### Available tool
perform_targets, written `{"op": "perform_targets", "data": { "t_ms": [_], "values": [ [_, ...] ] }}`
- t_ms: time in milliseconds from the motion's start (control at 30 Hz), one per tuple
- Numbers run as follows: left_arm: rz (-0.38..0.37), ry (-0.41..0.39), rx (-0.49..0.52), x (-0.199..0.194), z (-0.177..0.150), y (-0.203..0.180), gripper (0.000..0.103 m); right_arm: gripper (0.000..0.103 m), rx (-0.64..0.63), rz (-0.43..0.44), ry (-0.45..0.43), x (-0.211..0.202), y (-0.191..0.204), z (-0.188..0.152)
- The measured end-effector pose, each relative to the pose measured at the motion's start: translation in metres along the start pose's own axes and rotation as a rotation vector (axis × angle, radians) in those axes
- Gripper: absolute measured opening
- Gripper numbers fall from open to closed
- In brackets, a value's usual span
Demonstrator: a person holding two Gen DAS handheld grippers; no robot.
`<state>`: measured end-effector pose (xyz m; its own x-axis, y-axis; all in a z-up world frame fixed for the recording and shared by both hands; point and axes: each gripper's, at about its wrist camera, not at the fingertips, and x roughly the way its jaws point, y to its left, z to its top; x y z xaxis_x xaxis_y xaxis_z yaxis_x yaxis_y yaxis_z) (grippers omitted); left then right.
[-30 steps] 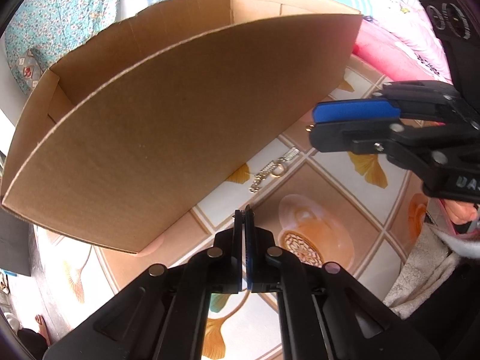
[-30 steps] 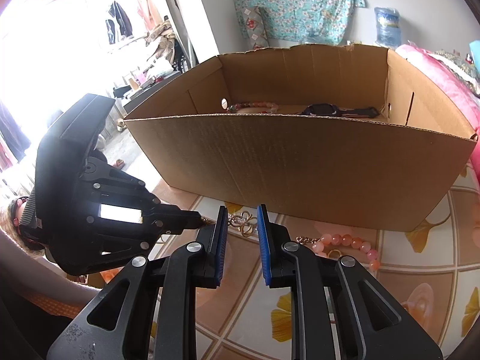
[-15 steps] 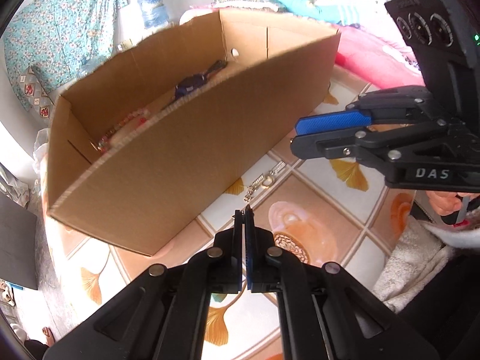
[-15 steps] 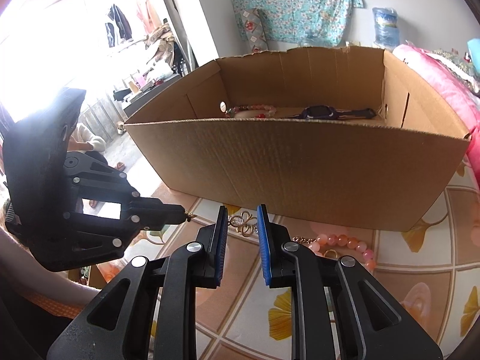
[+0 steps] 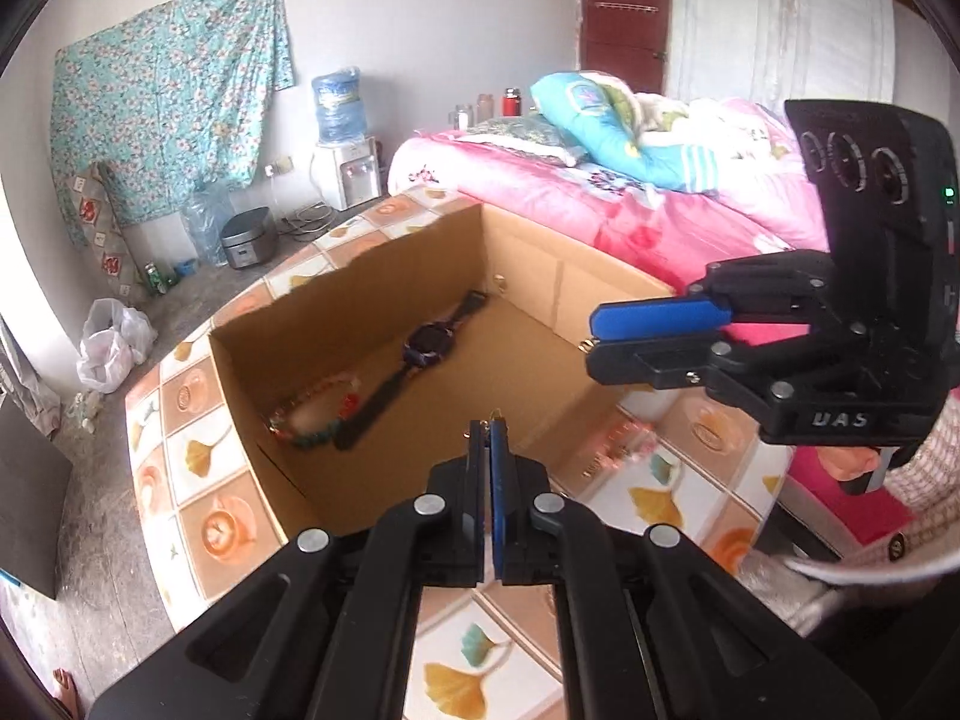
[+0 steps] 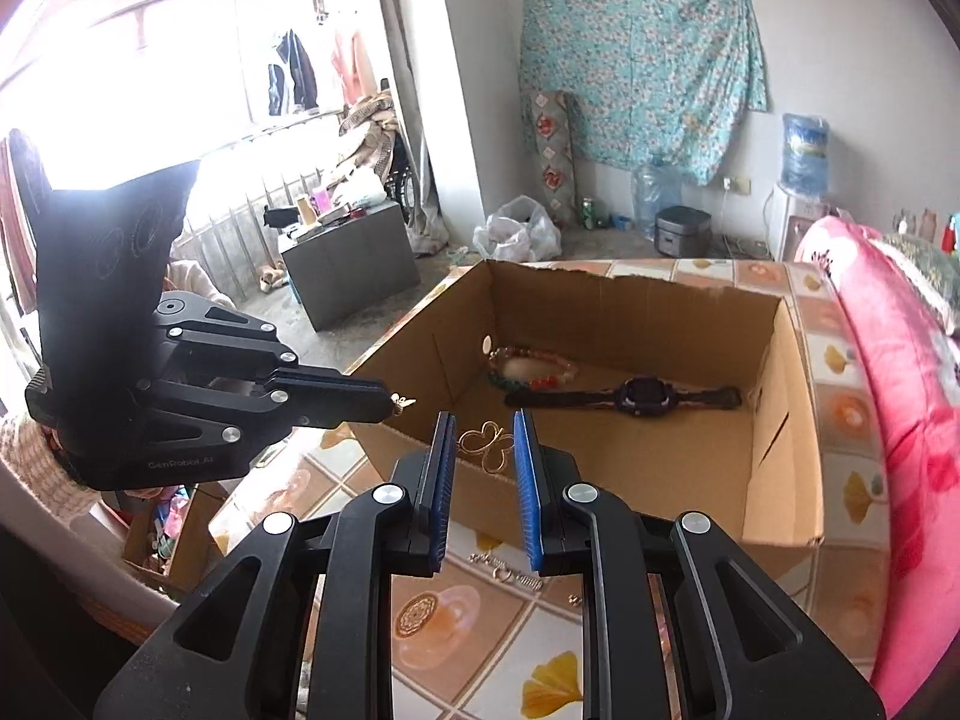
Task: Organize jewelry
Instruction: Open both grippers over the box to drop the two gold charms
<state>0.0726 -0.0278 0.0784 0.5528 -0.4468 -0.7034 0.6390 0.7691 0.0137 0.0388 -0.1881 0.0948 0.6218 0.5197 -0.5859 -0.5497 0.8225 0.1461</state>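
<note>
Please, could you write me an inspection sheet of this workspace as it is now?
Surface: tiled tablecloth with leaf and cup pattern.
Job's things: cardboard box holds watch and bead bracelet; silver chain lies on the cloth.
Clutter: plastic bag on the floor.
Grippers: left gripper shut on small gold piece; right gripper grips gold butterfly.
Cables: cords beside water dispenser.
Surroundings: pink bed, floral cloth on wall.
</note>
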Motion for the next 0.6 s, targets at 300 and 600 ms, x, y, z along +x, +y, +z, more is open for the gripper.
{"op": "perform_targets", "data": {
  "t_ms": [300,600],
  "values": [
    [0.027,0.216,-0.129,0.081,0.03,0.057,0.001,0.018,0.158,0.036,0.356,0.105,-0.049,0.04],
    [0.081,0.317,-0.163,0.118,0.029,0.072,0.004,0.023,0.351,0.085,0.464,0.149,-0.082,0.037]
  ]
}}
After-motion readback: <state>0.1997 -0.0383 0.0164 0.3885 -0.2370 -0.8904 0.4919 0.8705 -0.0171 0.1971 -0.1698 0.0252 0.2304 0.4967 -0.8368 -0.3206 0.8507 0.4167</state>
